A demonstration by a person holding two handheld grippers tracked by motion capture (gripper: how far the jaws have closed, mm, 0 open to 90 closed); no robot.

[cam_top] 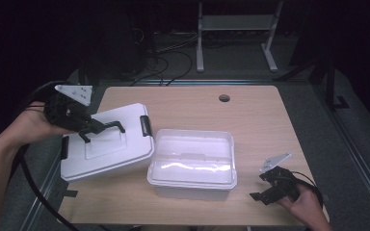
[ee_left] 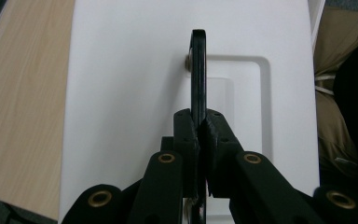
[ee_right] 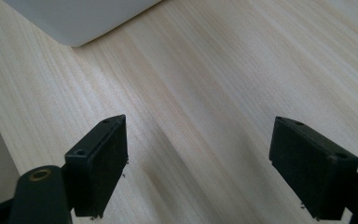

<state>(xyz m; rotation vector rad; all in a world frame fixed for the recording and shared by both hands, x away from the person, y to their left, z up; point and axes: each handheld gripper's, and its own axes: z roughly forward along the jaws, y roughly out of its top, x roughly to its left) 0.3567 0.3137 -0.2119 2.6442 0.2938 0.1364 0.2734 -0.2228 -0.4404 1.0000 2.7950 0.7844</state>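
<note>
I have the left gripper (cam_top: 89,129) clamped on the black handle (cam_top: 107,128) of the white lid (cam_top: 107,144). In the left gripper view the 2 jaws press flat against either side of that handle (ee_left: 198,74), which stands up on edge out of its moulded recess in the lid (ee_left: 126,93). From the high view the lid is off the box and tilted, its right edge hanging just beside the box's left rim and its lower left corner down near the table's front left edge; I cannot tell whether that corner touches the wood. A black latch (cam_top: 146,126) sits on the lid's right end (there is another on the left side, half hidden under my forearm).

The clear plastic box (cam_top: 191,163) stands open on the wooden table (cam_top: 265,125), roughly mid-table toward the near side, with something pale and glossy inside that I cannot make out.

My right gripper (cam_top: 261,188) is well apart from all this, low over the table's near right corner, to the right of the box. Its fingers (ee_right: 98,168) are spread wide with nothing between them, just bare wood grain (ee_right: 205,93) below. A corner of the box (ee_right: 79,21) shows at the top of the right gripper view.

A round cable hole (cam_top: 224,98) sits near the table's far edge.
</note>
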